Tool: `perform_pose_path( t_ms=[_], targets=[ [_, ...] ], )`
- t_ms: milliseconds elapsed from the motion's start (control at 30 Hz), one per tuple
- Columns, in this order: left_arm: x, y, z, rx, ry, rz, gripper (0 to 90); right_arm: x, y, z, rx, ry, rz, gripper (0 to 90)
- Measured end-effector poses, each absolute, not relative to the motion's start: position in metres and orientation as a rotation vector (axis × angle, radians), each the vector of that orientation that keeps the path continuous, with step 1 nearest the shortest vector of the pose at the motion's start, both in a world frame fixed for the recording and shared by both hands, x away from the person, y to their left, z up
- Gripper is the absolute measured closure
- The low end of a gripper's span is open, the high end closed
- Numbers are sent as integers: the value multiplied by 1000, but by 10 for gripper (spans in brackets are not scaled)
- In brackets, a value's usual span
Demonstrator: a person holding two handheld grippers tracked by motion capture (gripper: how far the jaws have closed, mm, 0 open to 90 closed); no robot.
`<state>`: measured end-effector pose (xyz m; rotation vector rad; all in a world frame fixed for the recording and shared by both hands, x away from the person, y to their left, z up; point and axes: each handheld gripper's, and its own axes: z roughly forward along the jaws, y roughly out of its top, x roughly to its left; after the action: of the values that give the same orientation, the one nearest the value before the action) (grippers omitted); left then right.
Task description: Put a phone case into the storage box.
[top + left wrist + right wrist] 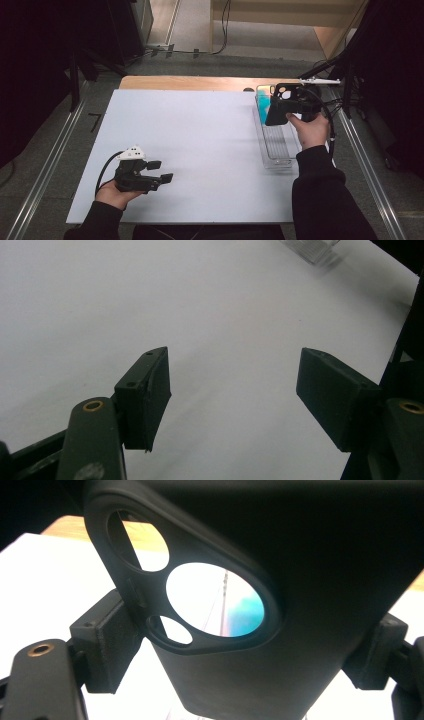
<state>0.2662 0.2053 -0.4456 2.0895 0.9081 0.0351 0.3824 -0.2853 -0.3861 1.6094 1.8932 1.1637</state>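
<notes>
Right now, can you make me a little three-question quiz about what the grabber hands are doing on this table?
1. True or false: the right gripper is shut on a black phone case.
2. The left gripper is: A) holding a cup, B) open, with nothing between its jaws, above the white board, C) inside the tray.
3. Fill in: through the case's camera cutout you can see something ____ in colour, lying in the clear tray.

Key
1. True: its jaws press the case from both sides.
2. B.
3. Blue-green.
</notes>
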Motion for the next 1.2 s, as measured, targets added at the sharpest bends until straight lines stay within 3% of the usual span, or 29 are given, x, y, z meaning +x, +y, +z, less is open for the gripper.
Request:
perform_pose_path(
  t_ms=[600, 1200],
  targets=[
    [267, 205, -448, 2089, 920, 39, 301, 425, -272, -430, 1691, 1944, 1063, 146],
    [272, 205, -451, 2095, 925, 27, 301, 459, -268, -446, 1717, 1920, 1009, 150]
  ],
)
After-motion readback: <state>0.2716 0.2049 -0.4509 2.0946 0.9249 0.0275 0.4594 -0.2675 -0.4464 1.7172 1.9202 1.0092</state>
